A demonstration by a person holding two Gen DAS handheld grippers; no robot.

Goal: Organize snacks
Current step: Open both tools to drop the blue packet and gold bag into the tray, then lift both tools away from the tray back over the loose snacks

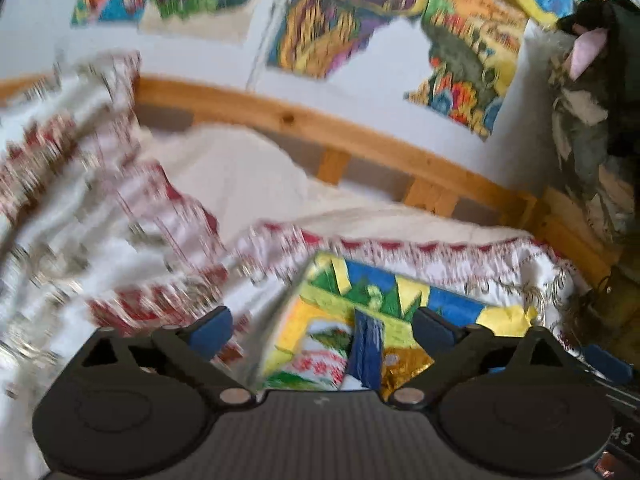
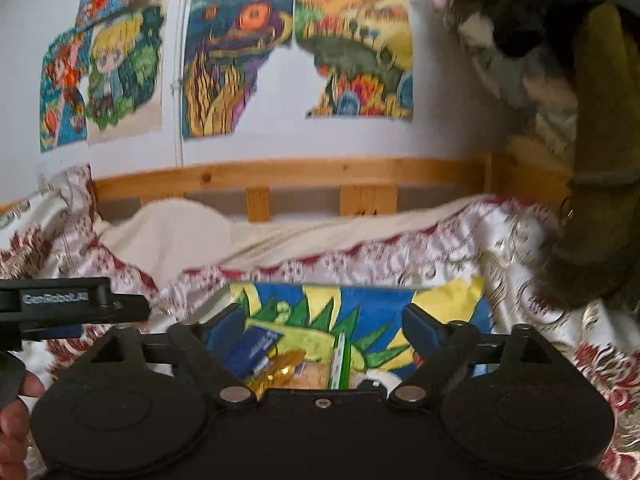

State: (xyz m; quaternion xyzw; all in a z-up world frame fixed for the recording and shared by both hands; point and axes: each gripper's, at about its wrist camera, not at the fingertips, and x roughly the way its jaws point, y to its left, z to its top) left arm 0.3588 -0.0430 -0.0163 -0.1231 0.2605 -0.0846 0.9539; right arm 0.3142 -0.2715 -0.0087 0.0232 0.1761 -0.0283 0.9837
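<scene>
Left wrist view: looks out over the left gripper (image 1: 322, 330), tilted and motion-blurred, close above the bed (image 1: 248, 176). Right wrist view: over the right gripper (image 2: 320, 330), squarer to the wall. Shared: painted sheet (image 1: 320, 312) (image 2: 360, 308), wooden bed rail (image 1: 360, 136) (image 2: 300, 174), wall drawings (image 1: 344, 16) (image 2: 240, 60).

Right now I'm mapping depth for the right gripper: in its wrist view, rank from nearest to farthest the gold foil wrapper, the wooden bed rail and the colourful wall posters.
1. Gold foil wrapper, just below the open right gripper, left of centre.
2. Wooden bed rail, across the middle, behind the patterned bedspread.
3. Colourful wall posters, on the wall above the rail.
</scene>
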